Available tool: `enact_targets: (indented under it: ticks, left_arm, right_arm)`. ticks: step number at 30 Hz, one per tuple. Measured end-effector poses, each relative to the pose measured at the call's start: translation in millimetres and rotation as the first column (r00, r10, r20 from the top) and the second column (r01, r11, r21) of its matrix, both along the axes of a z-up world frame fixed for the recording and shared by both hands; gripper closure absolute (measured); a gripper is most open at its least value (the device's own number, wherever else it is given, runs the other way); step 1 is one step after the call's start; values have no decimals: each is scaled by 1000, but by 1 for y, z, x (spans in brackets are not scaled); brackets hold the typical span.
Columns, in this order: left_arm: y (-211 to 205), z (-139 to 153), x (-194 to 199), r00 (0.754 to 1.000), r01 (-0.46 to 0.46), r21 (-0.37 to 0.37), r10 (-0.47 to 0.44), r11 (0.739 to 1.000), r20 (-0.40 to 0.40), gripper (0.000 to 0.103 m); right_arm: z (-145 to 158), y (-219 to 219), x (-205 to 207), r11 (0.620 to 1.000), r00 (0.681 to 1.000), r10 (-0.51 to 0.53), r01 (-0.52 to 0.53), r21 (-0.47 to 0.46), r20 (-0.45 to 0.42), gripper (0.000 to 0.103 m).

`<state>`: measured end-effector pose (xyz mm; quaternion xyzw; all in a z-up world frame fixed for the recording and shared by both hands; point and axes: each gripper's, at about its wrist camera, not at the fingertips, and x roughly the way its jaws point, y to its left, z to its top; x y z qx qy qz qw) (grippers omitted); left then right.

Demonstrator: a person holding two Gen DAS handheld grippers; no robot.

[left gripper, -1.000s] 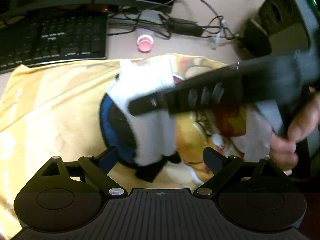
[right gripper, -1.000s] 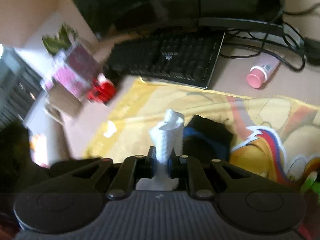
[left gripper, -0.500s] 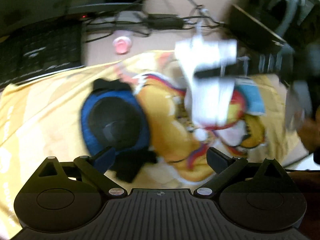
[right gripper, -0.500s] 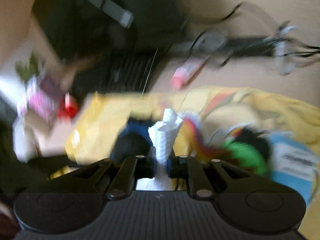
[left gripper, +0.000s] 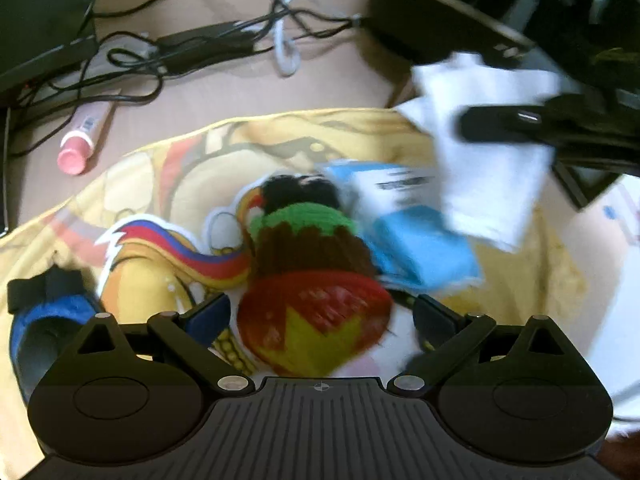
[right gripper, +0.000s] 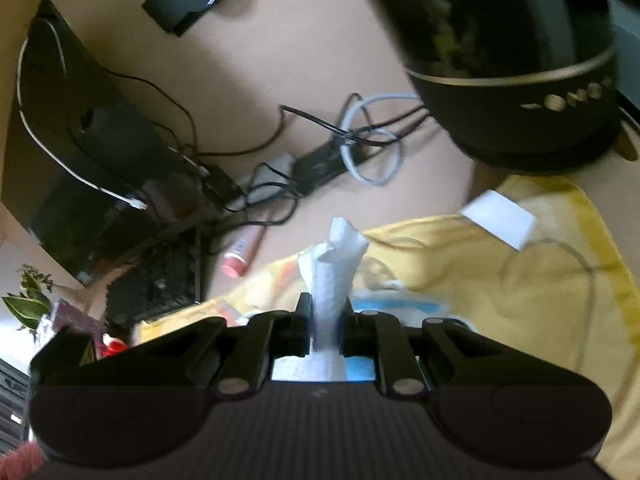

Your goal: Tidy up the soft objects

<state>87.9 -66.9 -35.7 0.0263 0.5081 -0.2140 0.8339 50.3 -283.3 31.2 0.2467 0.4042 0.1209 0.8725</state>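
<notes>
Above yellow printed cloth (left gripper: pixel 132 184): right tool (right gripper: pixel 325 320) pinching white tissue (right gripper: pixel 334 268), jaws easing apart; left tool (left gripper: pixel 322 314) wide open over knitted toy (left gripper: pixel 312 280); no containers visible.

I am holding my left gripper (left gripper: pixel 320 316) angled steeply downward with its jaws spread wide and nothing pressed between them. My right gripper (right gripper: pixel 324 330) is pointing down at a shallower slant, its jaws pinching a white tissue (right gripper: pixel 334 276) while just beginning to ease apart.
</notes>
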Motion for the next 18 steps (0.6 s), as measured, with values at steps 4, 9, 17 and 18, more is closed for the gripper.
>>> enact_targets:
  ticks: [4,9,17,18]
  left_arm:
    - [4,2,-5,1000,-18,33,19,999,-20,22]
    - [24,18,-16,1000,-14,69,14,998,2,21]
    - [57,7,-17,999,16,30,-15,999,-36,14]
    - [62,7,-19,999,11,12,-10,1000,-49,9]
  right_arm:
    - [-7,0,-4,999,1000,17,-17,-31,-4,88]
    - [-9,19,0,999,999,33,-34,-15,-32,88]
    - [9,98,4,988,988,155,-155,4,-4,88]
    - [7,108,6,983,983,182,-181,19,-18,88]
